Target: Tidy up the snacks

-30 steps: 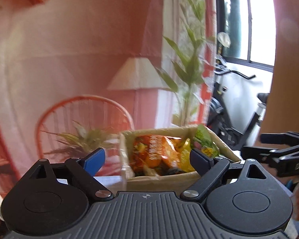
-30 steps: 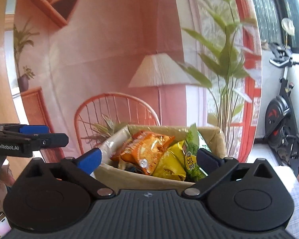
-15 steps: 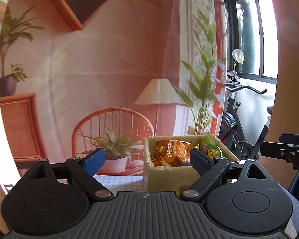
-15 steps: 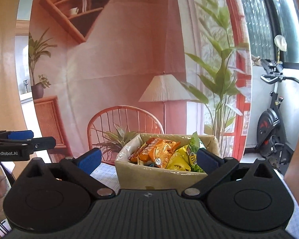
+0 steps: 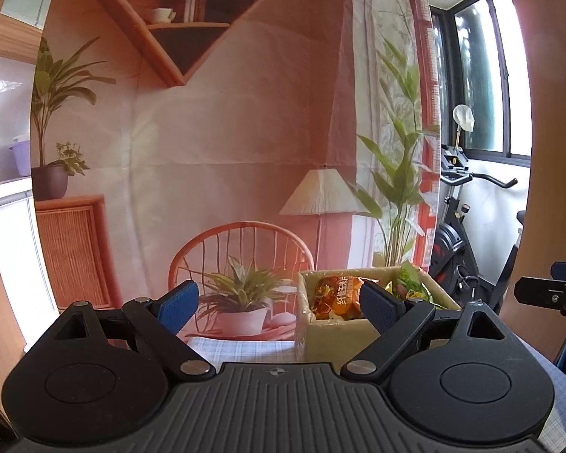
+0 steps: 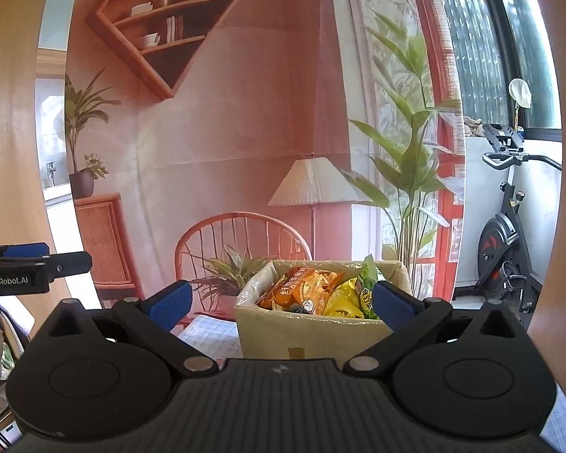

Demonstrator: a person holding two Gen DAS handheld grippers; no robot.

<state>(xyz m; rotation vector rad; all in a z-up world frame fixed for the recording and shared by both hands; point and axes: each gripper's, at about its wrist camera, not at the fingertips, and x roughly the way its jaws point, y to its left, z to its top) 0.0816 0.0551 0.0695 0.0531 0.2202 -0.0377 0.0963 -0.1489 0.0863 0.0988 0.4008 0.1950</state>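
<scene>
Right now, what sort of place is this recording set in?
Probably a room in a home, dressed with a printed backdrop of a pink living room. An exercise bike stands by a window at the right, and a cardboard box of snack bags sits on a checked tablecloth.

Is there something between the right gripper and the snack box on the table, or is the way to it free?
Nothing visible blocks it. The right gripper is open and empty, and only bare checked tablecloth lies before the cardboard box. The snack bags stick out of its open top, uncovered. The left gripper stays off to the side.
</scene>
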